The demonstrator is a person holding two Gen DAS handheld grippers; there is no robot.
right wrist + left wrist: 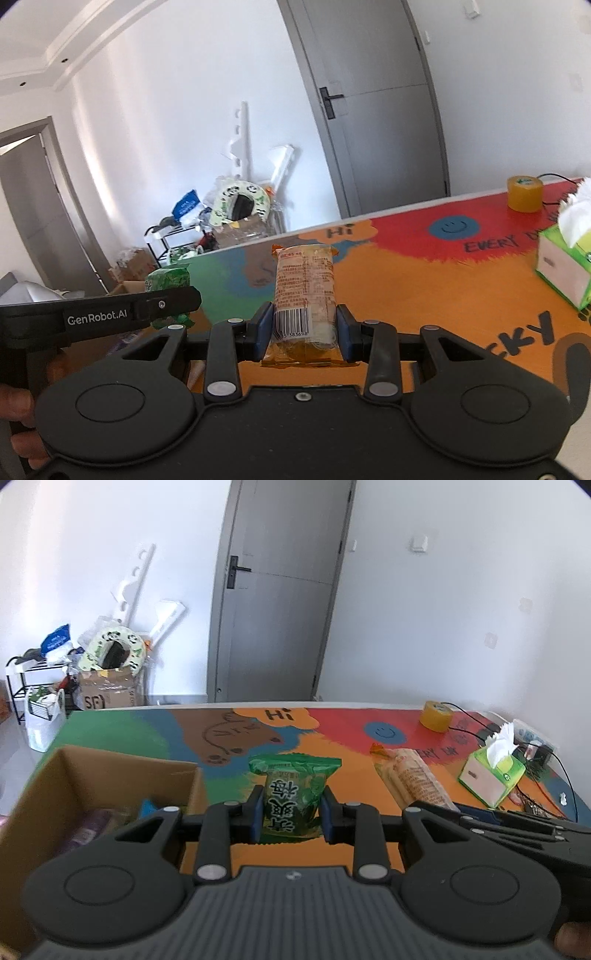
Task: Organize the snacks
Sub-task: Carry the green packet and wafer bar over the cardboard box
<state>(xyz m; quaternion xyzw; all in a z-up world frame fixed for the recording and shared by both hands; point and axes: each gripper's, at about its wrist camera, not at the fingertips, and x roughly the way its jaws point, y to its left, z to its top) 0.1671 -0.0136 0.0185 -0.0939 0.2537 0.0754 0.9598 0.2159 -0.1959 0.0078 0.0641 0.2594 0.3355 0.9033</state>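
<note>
White walls and a grey door stand behind a table covered in a bright cartoon print of orange, red, green and blue, with a "Hi" bubble and a blue smiley face; at its far right sit a yellow tape roll and a green tissue box with a white tissue sticking up. At the table's left an open cardboard box holds a few packets, blurred and hard to name. Left gripper pinches a green snack packet upright between its blue pads, lifted clear of the tabletop, just right of the box. Right gripper pinches a long orange-wrapped biscuit pack by its barcode end, the pack pointing away over the table; in the right wrist view the left gripper and its green packet show close at the left.
</note>
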